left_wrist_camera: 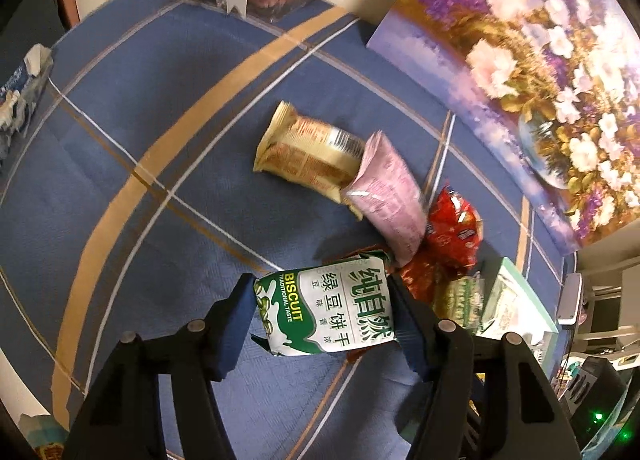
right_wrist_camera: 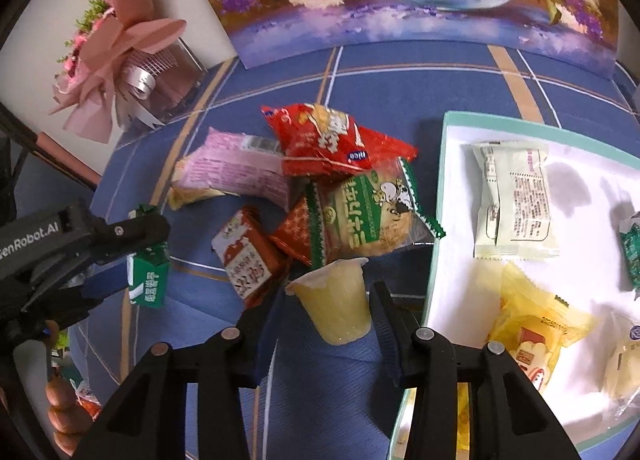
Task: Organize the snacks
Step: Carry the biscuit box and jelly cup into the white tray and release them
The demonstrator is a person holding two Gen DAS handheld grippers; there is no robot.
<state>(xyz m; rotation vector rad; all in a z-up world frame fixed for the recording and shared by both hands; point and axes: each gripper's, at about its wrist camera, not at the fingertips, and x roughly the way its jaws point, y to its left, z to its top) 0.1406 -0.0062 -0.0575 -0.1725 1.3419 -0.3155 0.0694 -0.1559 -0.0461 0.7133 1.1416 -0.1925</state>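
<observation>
My left gripper (left_wrist_camera: 323, 300) is shut on a green and white biscuit pack (left_wrist_camera: 326, 310), held above the blue cloth; it also shows in the right wrist view (right_wrist_camera: 149, 278). My right gripper (right_wrist_camera: 330, 300) is shut on a yellow jelly cup (right_wrist_camera: 336, 302), just left of the white tray (right_wrist_camera: 452, 220). A pile of snacks lies on the cloth: a red packet (right_wrist_camera: 332, 146), a pink packet (right_wrist_camera: 236, 170), a green cracker pack (right_wrist_camera: 368, 212) and small red packs (right_wrist_camera: 248, 256). The tray holds a pale pack (right_wrist_camera: 514, 202) and a yellow pack (right_wrist_camera: 532, 324).
A flower painting (right_wrist_camera: 400, 0) leans at the back of the table. A pink bouquet (right_wrist_camera: 120, 56) stands at the back left. A beige packet (left_wrist_camera: 304, 152) lies beside the pink one. A blue and white packet (left_wrist_camera: 20, 92) lies at the cloth's left edge.
</observation>
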